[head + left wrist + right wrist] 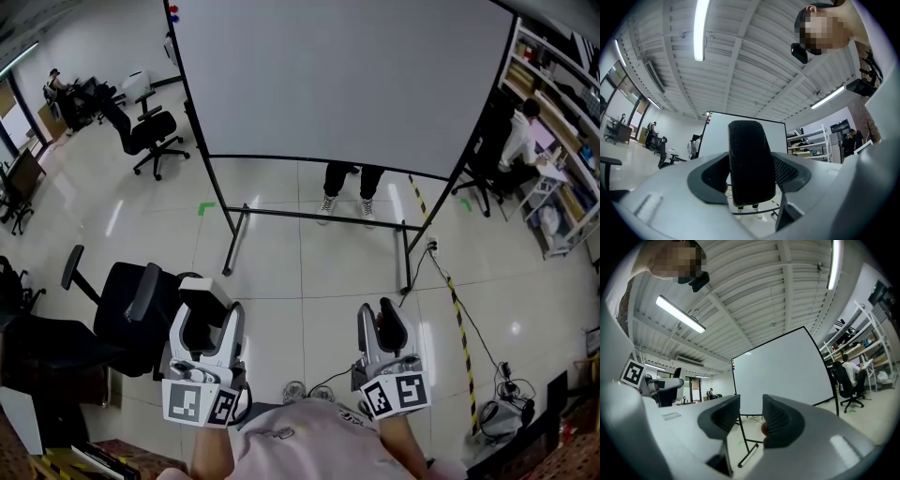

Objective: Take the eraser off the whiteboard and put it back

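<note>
The big whiteboard stands on a black wheeled frame ahead of me, its face bare; it also shows in the left gripper view and in the right gripper view. My left gripper is held low in front of me, well short of the board, shut on the eraser. The eraser's black felt face stands upright between the jaws. My right gripper hovers beside it at the same height, open, with a narrow gap and nothing in it.
A black office chair is close on my left and another stands farther back. A person's legs show behind the board. Someone sits at the shelves on the right. Striped floor tape and cables run on the right.
</note>
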The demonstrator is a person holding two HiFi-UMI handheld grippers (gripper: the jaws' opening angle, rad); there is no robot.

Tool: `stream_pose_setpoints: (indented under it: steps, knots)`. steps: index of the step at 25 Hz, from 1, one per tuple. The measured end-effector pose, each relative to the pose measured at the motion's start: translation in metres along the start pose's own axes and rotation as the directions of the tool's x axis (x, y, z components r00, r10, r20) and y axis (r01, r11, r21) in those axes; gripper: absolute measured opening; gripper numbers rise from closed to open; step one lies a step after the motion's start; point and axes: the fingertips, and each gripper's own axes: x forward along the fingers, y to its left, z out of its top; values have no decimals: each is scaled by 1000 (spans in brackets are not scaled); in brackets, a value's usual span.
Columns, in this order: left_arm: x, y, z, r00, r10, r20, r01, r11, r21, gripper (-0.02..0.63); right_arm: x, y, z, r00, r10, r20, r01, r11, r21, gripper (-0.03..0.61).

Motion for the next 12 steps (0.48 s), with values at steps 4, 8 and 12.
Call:
stream_pose_setpoints:
  steps: [4, 8, 12]
  knots:
    - [-5, -5, 0, 1000, -1, -9, 1, 1000, -14, 270, -6, 4, 5, 1000, 16, 10, -16, 1000, 1, 143]
    - [-7, -7, 5, 1000, 20, 6, -19, 1000, -23, 272, -9, 3, 9, 1000, 20, 18, -20, 1000, 0, 143]
    - [-12, -10, 17, 998, 33, 50, -31, 999, -22, 282, -11, 0, 12, 1000, 20, 24, -20, 1000, -4, 143]
